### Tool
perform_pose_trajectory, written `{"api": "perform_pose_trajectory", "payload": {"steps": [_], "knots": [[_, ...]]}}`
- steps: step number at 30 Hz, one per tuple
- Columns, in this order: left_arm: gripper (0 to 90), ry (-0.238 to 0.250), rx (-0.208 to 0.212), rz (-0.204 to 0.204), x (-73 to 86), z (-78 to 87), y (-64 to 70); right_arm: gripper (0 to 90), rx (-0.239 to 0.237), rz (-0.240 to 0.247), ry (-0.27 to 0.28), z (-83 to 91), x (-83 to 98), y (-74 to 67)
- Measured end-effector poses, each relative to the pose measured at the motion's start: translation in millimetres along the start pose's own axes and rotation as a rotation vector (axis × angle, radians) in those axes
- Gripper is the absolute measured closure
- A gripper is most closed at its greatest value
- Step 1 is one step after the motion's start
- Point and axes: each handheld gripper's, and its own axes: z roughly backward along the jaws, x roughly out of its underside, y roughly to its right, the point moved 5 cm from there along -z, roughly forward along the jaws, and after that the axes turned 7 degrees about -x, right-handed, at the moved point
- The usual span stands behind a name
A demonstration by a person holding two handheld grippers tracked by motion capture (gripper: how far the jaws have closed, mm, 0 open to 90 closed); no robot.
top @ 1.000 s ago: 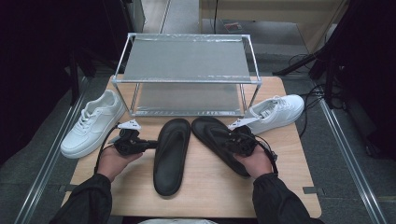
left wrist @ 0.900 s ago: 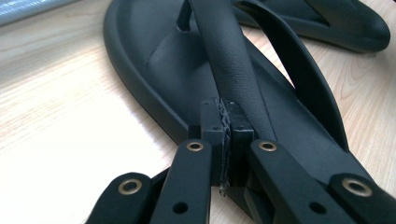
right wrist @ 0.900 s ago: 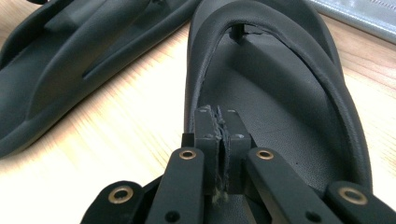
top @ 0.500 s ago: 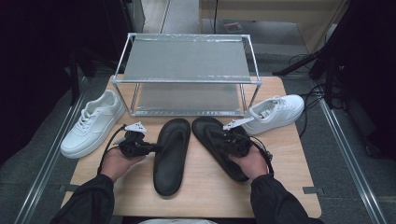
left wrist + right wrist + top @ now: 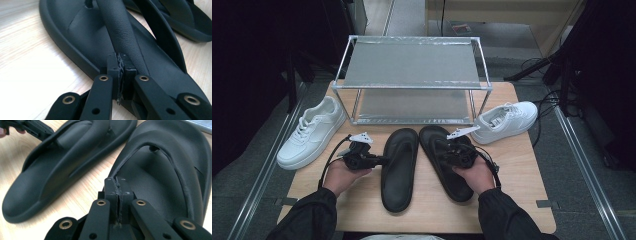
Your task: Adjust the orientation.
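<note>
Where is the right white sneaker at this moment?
In the high view, the right sneaker lies on the table's far right part, beside the rack's right front leg and just beyond the right sandal.

A light wooden table (image 5: 522,165) stands on grey floor (image 5: 597,200). At its far edge sits a metal rack (image 5: 412,80) with 2 shelves. Dark furniture (image 5: 257,65) flanks both sides; cables (image 5: 537,70) trail right.
</note>
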Motion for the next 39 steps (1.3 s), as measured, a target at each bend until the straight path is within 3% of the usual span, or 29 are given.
{"api": "perform_pose_trajectory", "payload": {"steps": [10, 18, 25, 28, 31, 36, 39], "knots": [[88.7, 0.002, 0.026, 0.011, -1.2, -5.5, 8.1, 89.2, -0.015, 0.007, 0.001, -4.1, -0.9, -3.7], [88.9, -0.003, 0.077, 0.001, -2.8, -14.7, 23.6, 87.3, -0.03, -0.001, 0.024, -5.8, -0.2, -2.5], [89.7, -0.004, 0.095, -0.021, -4.2, -23.4, 39.1, 85.1, -0.026, -0.006, 0.034, -5.9, 0.1, -0.8], [89.9, -0.005, 0.104, -0.006, -4.4, -24.9, 40.3, 85.1, -0.028, -0.011, 0.038, -5.7, 0.3, -0.4], [90.0, -0.005, 0.138, -0.012, -3.5, -27.0, 47.1, 85.1, -0.016, -0.018, 0.043, -3.7, 0.3, 1.5], [88.2, 0.001, 0.143, -0.045, -4.5, -28.3, 58.0, 84.5, 0.005, -0.037, 0.055, 0.2, 0.8, 6.9], [83.0, 0.017, 0.136, -0.029, -7.8, -22.2, 54.3, 80.6, 0.005, -0.048, 0.078, 5.5, 0.5, 7.1]]}}
